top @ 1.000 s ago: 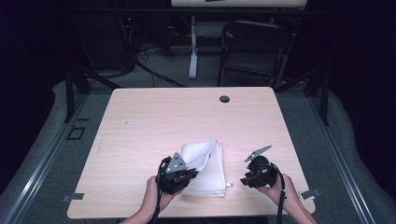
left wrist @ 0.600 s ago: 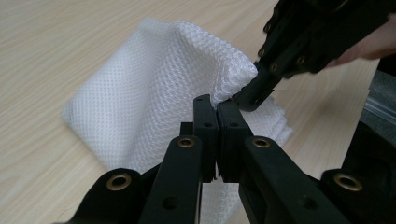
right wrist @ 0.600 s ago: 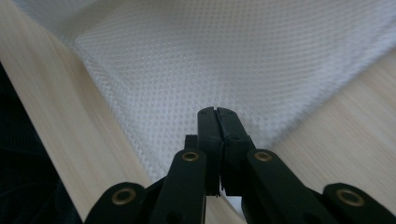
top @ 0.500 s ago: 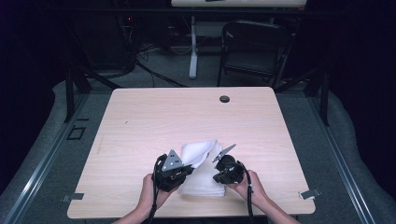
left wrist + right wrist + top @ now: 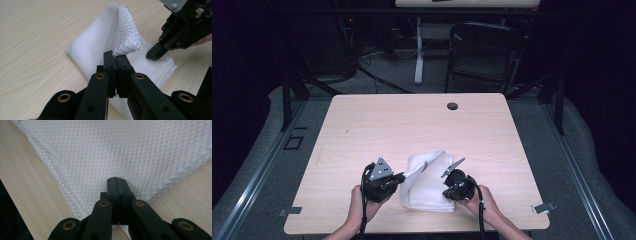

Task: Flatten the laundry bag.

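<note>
Clamping a lifted flap of white mesh cloth (image 5: 125,37), the left gripper (image 5: 115,56) has its jaws pressed together on the fabric's edge. Right gripper (image 5: 117,181): jaws likewise together, having just closed, tips set at the near corner of the cloth (image 5: 120,152); some mesh seems caught between them, though the pinch itself is hard to make out.

Item: one mesh cloth (image 5: 429,180), folded in several layers, lying near the front edge of the wooden table (image 5: 412,125), between the two grippers (image 5: 401,177) (image 5: 447,181).

Orientation: long axis runs from the person's side toward the far side of the table; the raised flap stands up at the left side, tilting toward the far end.

Progress, as judged: both holds appear taken; the fold or unfold itself looks not yet carried through.
</note>
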Demonstrator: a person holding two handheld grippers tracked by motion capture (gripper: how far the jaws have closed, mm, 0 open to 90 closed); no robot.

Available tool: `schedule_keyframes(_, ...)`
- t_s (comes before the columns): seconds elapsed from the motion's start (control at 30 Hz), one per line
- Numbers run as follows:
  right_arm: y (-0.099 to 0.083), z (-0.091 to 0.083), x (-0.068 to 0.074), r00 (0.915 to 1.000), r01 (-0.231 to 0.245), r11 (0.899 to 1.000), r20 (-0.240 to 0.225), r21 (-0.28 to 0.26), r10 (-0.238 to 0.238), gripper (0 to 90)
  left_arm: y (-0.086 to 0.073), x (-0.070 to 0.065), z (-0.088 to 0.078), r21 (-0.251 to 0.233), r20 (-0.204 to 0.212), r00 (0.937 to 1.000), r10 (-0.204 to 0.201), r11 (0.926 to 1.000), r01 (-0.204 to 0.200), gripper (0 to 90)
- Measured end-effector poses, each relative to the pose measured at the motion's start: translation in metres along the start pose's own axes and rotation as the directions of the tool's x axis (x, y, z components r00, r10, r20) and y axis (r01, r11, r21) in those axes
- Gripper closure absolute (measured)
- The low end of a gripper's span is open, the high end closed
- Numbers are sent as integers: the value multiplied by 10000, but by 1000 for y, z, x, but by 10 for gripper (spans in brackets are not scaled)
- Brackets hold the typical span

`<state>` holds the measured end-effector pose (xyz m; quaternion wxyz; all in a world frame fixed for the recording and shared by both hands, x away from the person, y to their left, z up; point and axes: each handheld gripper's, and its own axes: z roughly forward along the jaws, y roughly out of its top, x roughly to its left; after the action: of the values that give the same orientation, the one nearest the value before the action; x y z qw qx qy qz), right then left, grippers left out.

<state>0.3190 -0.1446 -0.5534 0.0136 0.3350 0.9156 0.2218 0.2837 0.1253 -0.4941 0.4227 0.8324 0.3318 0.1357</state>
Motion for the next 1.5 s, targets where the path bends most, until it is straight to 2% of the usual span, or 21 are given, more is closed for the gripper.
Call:
schedule_keyframes(0.07, -2, -1, 1, 10000, 20, 10000, 2, 42, -20, 900, -1, 1, -1, 79, -10, 10000, 3, 10000, -3, 891)
schedule_keyframes(0.2, -11, -8, -1, 9999, 86, 9988, 106, 478, -91, 900, -4, 1, -2, 205, -127, 9999, 92, 9997, -90, 893)
schedule_keyframes(0.27, -14, -10, -1, 9998, 52, 9989, 168, 472, -60, 900, -6, 2, -3, 274, -147, 9999, 21, 9996, -17, 893)
schedule_keyframes(0.43, -12, -19, 0, 9993, 381, 9993, 28, 7, -381, 900, -10, 6, -4, 542, -378, 9993, 66, 9985, -46, 892)
schedule_keyframes(0.5, -11, -26, 0, 9987, 504, 9984, 44, -258, -503, 900, -13, 8, -4, 518, -472, 9988, -82, 9986, 106, 892)
schedule_keyframes(0.53, -10, -30, 0, 9986, 532, 9981, -10, -325, -533, 900, -14, 10, -5, 651, -408, 9991, -81, 9978, 108, 892)
schedule_keyframes(0.57, -11, -33, -1, 9988, 493, 9973, 74, -545, -489, 900, -15, 11, -4, 646, -456, 9987, -207, 9976, 236, 892)
schedule_keyframes(0.67, -11, -48, -3, 9987, 455, 9935, 294, -1041, -427, 900, -18, 14, -3, 866, -562, 9983, -120, 9961, 169, 892)
schedule_keyframes(0.77, -12, -64, -7, 9971, 416, 9886, 691, -1450, -319, 900, -20, 16, -2, 984, -545, 9982, -246, 9947, 299, 892)
schedule_keyframes(0.8, -13, -67, -8, 9967, 354, 9878, 774, -1514, -238, 900, -21, 16, -2, 929, -588, 9979, -260, 9952, 314, 892)
schedule_keyframes(0.83, -14, -69, -12, 9954, 349, 9888, 930, -1453, -215, 900, -21, 17, -2, 1082, -557, 9982, -241, 9937, 300, 892)
schedule_keyframes(0.87, -15, -69, -17, 9956, 166, 9882, 934, -1525, -23, 900, -22, 17, -1, 1054, -615, 9979, -223, 9940, 287, 892)
schedule_keyframes(0.93, -19, -66, -23, 9950, -156, 9902, 956, -1385, 290, 900, -24, 18, -1, 1078, -623, 9975, -345, 9933, 411, 891)
schedule_keyframes(1.0, -19, -59, -26, 9967, -312, 9918, 709, -1239, 402, 900, -25, 20, -2, 1175, -604, 9975, -370, 9921, 439, 891)
schedule_keyframes(1.1, -17, -46, -22, 9990, -218, 9956, 381, -906, 253, 889, -26, 20, -1, 1200, -717, 9964, -441, 9914, 525, 890)
schedule_keyframes(1.2, -15, -34, -20, 9991, -253, 9961, 311, -840, 280, 890, -28, 20, -1, 1236, -800, 9958, -447, 9908, 544, 890)
schedule_keyframes(1.23, -14, -31, -21, 9994, -143, 9974, 320, -708, 166, 895, -28, 20, -2, 1310, -805, 9956, -474, 9897, 577, 890)
schedule_keyframes(1.37, -15, -21, -20, 9997, -197, 9992, 167, -360, 203, 900, -30, 20, -4, 1503, -990, 9945, -341, 9874, 488, 890)
schedule_keyframes(1.5, -14, -16, -19, 9999, -115, 9998, 39, -188, 115, 900, -34, 23, -6, 1754, -983, 9941, -452, 9826, 620, 890)
